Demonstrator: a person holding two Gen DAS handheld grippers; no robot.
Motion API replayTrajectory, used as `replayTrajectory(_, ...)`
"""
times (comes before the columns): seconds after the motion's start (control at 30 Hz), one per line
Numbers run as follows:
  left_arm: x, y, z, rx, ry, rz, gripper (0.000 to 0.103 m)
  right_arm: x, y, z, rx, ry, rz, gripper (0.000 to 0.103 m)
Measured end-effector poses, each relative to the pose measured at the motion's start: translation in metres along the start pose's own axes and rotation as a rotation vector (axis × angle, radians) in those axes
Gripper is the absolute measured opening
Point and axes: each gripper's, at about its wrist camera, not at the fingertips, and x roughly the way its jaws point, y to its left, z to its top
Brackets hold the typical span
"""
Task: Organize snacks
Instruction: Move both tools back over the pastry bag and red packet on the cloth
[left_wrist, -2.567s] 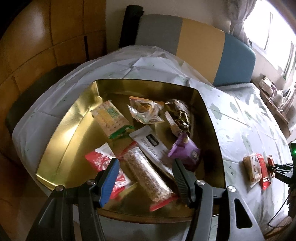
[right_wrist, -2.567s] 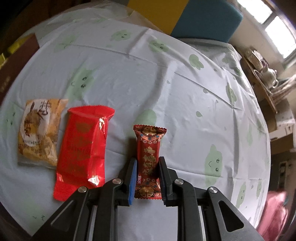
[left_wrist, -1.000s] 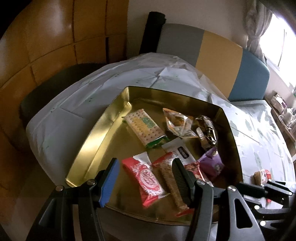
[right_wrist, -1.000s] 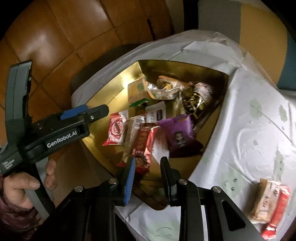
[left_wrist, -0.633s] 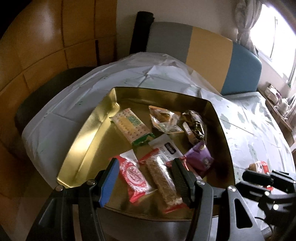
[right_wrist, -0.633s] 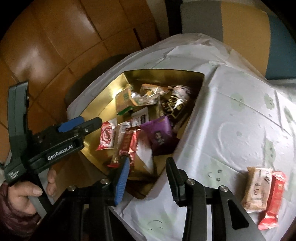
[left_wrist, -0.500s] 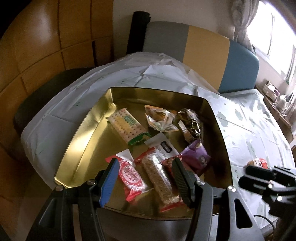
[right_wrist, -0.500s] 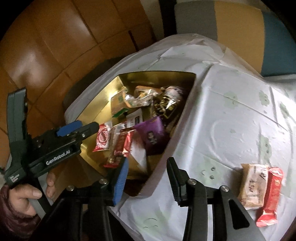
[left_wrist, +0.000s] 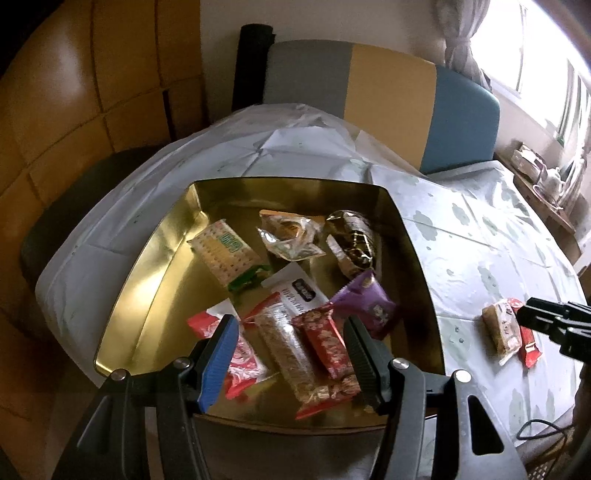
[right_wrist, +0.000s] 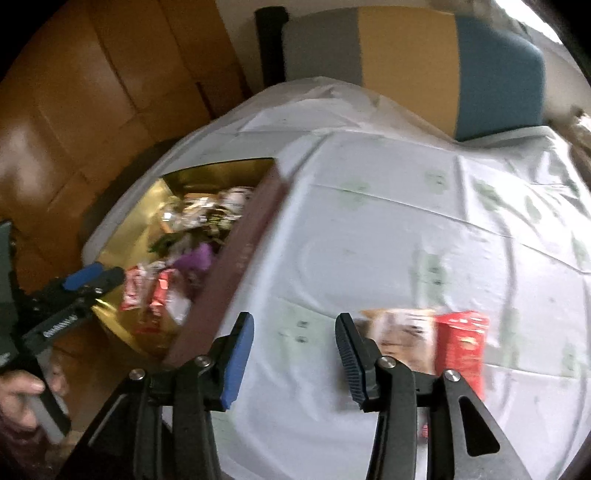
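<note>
Over the pale-clothed desk (right_wrist: 388, 240), the empty right tongs (right_wrist: 293, 354) are opening beside the shiny gold rectangular tray (right_wrist: 155, 199); the left tongs (left_wrist: 290, 354) gape empty.

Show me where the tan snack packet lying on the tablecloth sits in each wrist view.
Left wrist: tan snack packet far right, on the tablecloth, beside the red packet.
Right wrist: tan snack packet lower right, blurred, just past the right gripper.
Shared landmark: the gold tray, left of it in both.
</note>
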Motion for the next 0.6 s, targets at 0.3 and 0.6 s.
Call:
replayTrajectory(0.3, 0.0, -0.014, 0.002, 0.049, 0.002, -0.007, 0.06, -0.021, -0.064, -0.008, 0.043, 0.004, -0.147, 0.052)
replayTrajectory(0.6, -0.006, -0.058, 0.005, 0.154, 0.002, -0.066, 0.06, -0.027, -0.153, -0.017, 0.234, 0.01, -0.313, 0.058)
